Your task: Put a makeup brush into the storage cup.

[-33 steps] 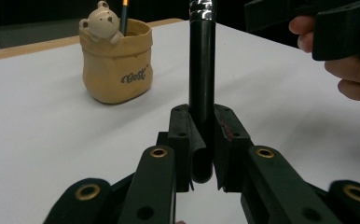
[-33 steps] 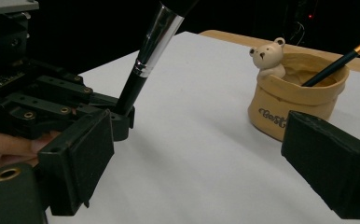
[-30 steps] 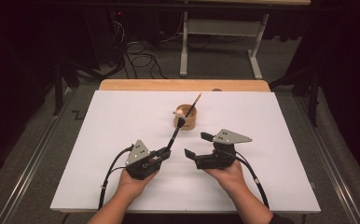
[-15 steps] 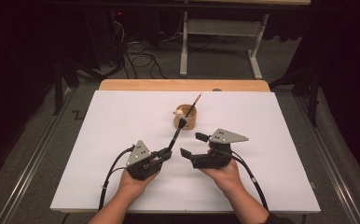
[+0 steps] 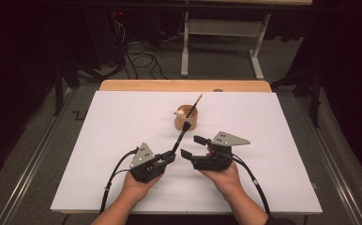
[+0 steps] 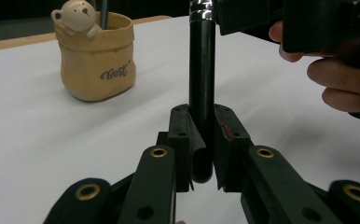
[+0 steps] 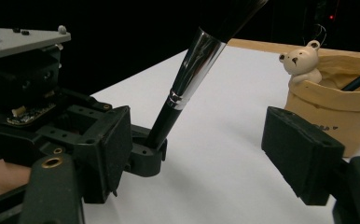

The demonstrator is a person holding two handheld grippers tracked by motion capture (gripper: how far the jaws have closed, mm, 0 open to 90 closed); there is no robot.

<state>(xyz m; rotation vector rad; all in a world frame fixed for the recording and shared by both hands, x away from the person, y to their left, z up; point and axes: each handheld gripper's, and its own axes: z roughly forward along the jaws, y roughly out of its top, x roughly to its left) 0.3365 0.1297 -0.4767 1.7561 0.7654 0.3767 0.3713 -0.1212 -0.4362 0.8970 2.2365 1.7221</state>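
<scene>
1. The left gripper (image 5: 169, 157) has its fingers (image 6: 183, 140) clamped on the black handle of a brush (image 5: 181, 136), low on the handle near its butt end
2. In the left gripper view the handle (image 6: 202, 88) stands straight up between the two pads, its rounded end just below them
3. From the grip the brush slants up and away toward the far edge of the counter (image 5: 123, 117), its head near the cup (image 5: 186, 119); a silver ferrule (image 7: 194, 63) joins handle to head
4. The right gripper (image 5: 192, 146) sits just beside the left one, near the middle of the front half of the counter; its fingers (image 7: 304, 156) stand apart, have just been closing, and hold nothing
5. In the right gripper view the brush rises between those two fingers farther off, clear of both; whether it lies level with them I cannot tell
6. The tan cup stands at the centre of the counter toward the far edge, a small bear figure (image 7: 303, 60) on its rim and a thin dark stick (image 5: 195, 104) leaning out of it
</scene>
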